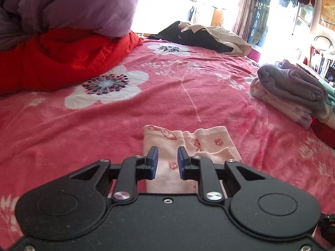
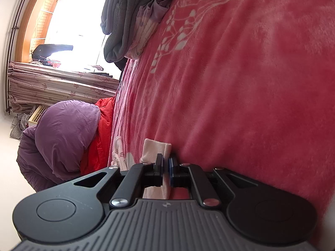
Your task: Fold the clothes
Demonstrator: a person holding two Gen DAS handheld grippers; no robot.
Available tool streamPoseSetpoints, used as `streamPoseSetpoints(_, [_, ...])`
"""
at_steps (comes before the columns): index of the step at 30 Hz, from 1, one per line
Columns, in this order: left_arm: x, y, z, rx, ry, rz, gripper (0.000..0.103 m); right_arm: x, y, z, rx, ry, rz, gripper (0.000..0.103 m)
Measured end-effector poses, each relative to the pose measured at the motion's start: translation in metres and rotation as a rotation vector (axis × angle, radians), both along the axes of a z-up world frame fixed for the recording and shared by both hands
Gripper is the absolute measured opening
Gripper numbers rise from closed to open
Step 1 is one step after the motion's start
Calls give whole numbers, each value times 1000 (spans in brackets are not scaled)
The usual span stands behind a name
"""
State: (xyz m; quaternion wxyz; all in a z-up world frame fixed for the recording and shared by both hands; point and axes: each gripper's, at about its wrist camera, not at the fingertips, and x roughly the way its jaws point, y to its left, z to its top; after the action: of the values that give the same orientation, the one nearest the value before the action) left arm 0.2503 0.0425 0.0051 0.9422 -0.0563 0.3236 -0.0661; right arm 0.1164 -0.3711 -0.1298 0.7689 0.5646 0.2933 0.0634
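Note:
A small pale pink garment [image 1: 188, 144] with orange-red prints lies on the pink flowered blanket [image 1: 167, 96] at the near edge of the bed. My left gripper [image 1: 167, 160] hovers over its near part, jaws open, with cloth showing between the blue pads. In the right wrist view, which is rolled sideways, my right gripper [image 2: 165, 170] is shut on an edge of the same pink garment [image 2: 155, 148], held against the blanket [image 2: 251, 83].
A stack of folded clothes [image 1: 291, 90] in grey and pale pink sits at the right of the bed, and also shows in the right wrist view [image 2: 125, 21]. A red quilt [image 1: 62, 58] under a purple duvet [image 1: 73, 4] fills the left. Dark and beige clothes [image 1: 201, 35] lie at the far edge.

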Motion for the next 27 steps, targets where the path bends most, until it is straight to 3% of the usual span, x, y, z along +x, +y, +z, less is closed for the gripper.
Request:
streamPoseSetpoints(8, [-60, 1, -13, 11, 17, -79, 18, -3, 1, 4, -2, -31, 3, 11])
streamPoseSetpoints(16, [-120, 10, -26, -42, 37, -112, 18, -26, 3, 49, -97, -254, 77, 6])
streamPoseSetpoints(19, [-147, 11, -23, -75, 54, -161, 18, -30, 8, 65, -112, -319, 95, 6])
streamPoseSetpoints(22, [-172, 3, -23, -53, 50, -234, 18, -34, 14, 82, -121, -382, 105, 6])
streamPoseSetpoints(27, [-178, 7, -42, -73, 132, -272, 18, -44, 34, 120, -158, -468, 122, 6])
